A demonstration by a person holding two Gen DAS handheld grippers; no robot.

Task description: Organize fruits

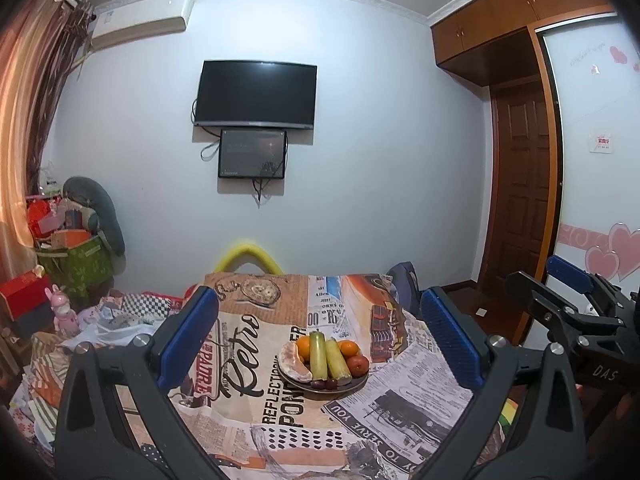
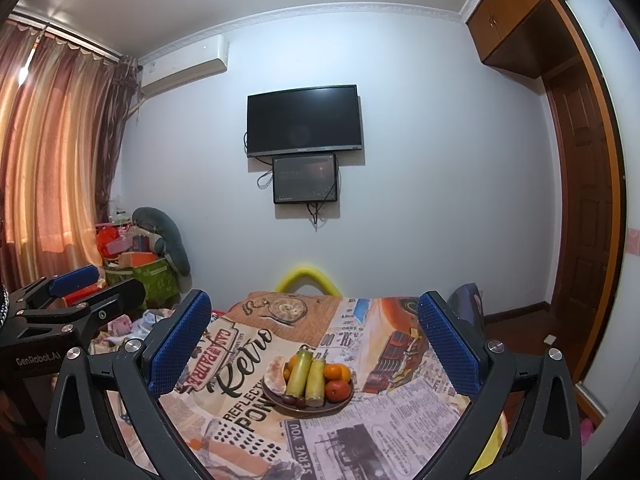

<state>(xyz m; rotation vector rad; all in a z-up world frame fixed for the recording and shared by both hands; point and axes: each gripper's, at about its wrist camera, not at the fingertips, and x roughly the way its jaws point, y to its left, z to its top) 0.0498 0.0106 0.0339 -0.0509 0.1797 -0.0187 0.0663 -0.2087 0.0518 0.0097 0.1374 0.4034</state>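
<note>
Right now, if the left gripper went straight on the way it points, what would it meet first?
Probably nothing close: the left gripper is open and empty, raised above the table. The fruit plate sits low between its fingers, so it likely passes over it toward the far wall. Depth is unclear.

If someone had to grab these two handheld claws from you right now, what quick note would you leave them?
Left gripper: open, empty, held back from the table.
Right gripper: open, empty too.
All the fruit sits on the brown plate: oranges, two green stalks, a peeled pale segment, dark small fruits at the near edge.
Nothing else lies on the tablecloth. Sorting looks done or not begun; check.
</note>
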